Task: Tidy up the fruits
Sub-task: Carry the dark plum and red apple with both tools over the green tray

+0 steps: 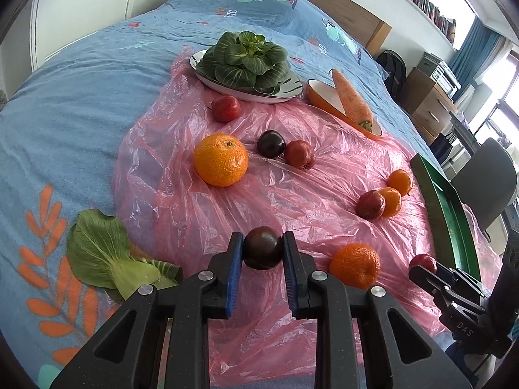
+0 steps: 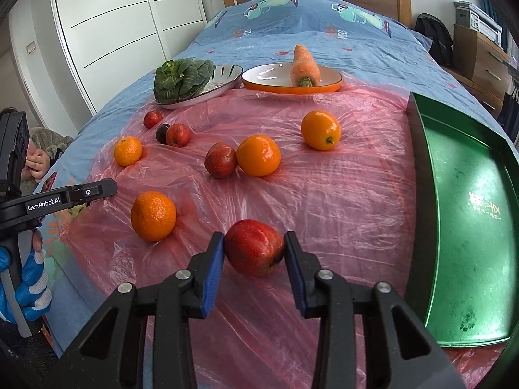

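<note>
My left gripper is shut on a dark plum above the pink plastic sheet. My right gripper is shut on a red fruit; that gripper also shows in the left wrist view. Loose on the sheet lie several oranges, another dark plum and several red fruits. An empty green tray lies on the right. The left gripper's finger shows in the right wrist view.
A striped plate holds bok choy. An orange bowl holds a carrot. A loose bok choy leaf lies on the blue bedspread at the left. Wardrobe, headboard, chair and drawers stand around the bed.
</note>
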A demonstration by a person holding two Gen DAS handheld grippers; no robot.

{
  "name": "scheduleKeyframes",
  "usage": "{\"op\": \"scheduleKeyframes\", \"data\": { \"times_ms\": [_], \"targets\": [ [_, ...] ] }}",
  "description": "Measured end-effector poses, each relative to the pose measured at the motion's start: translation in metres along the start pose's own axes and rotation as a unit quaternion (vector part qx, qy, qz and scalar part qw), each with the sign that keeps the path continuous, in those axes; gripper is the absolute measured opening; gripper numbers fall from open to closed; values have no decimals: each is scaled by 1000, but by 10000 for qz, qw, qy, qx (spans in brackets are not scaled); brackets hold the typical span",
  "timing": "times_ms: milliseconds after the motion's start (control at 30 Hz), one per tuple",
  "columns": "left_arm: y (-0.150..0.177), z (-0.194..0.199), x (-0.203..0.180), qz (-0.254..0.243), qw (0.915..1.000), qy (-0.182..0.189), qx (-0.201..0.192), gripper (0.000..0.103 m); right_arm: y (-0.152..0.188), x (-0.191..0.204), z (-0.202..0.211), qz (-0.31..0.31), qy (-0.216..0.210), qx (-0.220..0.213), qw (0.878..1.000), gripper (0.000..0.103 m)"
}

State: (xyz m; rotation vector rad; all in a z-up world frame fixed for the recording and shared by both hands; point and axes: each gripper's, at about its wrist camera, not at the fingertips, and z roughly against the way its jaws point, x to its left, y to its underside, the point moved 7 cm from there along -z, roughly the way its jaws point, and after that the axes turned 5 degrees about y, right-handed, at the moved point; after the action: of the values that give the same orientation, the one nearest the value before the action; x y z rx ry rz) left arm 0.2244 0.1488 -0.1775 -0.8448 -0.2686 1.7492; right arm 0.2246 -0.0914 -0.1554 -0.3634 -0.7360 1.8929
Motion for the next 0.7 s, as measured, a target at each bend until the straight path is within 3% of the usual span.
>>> {"op": "scheduleKeyframes", "data": {
  "times_ms": [700],
  "targets": [
    [6,41,5,193,9996,27,-209,20,-6,52,43,395,-287,-132,9987,64]
  ]
}}
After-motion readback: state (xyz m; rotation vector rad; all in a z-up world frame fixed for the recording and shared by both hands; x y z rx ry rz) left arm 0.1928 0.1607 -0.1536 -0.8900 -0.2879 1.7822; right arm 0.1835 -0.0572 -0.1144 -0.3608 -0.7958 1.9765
